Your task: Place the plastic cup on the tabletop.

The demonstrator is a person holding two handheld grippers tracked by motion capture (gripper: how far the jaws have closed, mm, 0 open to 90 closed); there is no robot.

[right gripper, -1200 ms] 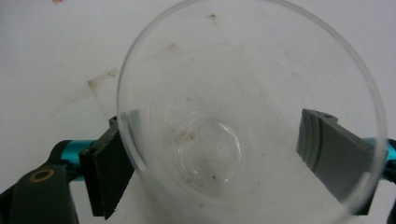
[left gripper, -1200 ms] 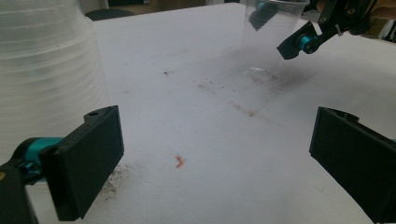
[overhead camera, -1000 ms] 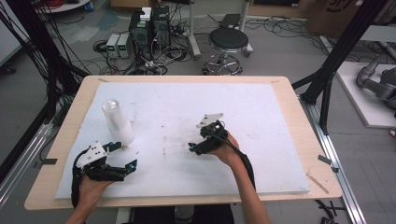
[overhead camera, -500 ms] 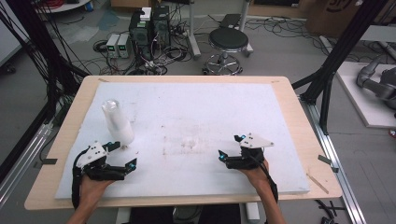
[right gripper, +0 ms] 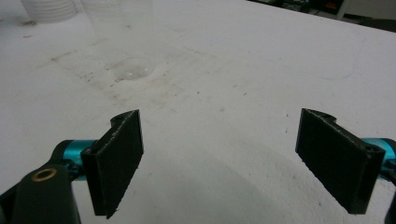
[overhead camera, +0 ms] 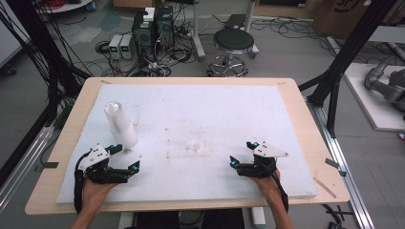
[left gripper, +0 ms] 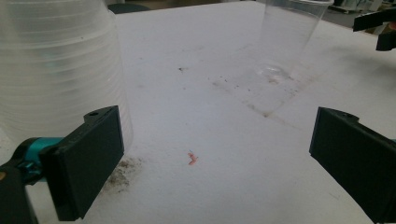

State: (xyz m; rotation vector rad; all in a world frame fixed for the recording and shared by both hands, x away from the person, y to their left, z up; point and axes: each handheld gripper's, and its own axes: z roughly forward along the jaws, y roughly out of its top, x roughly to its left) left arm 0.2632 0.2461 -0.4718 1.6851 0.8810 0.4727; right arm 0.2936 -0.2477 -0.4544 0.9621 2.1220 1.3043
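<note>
The single clear cup (left gripper: 285,39) stands upright mid-table, well ahead of both grippers. The left gripper (overhead camera: 125,160) sits just beside the cup stack (overhead camera: 120,126), jaws spread; the right gripper (overhead camera: 241,155) has its jaws spread too, holding nothing.

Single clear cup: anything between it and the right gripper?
Nothing stands there. In the right gripper view, bare white mat, lightly stained, runs from the open jaws to the single clear cup. The high view agrees, with the right gripper apart from it.

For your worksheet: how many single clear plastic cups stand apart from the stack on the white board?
1. The single cup stands upright mid-board, between the tongs; the stack of cups stands near the left tongs.
</note>
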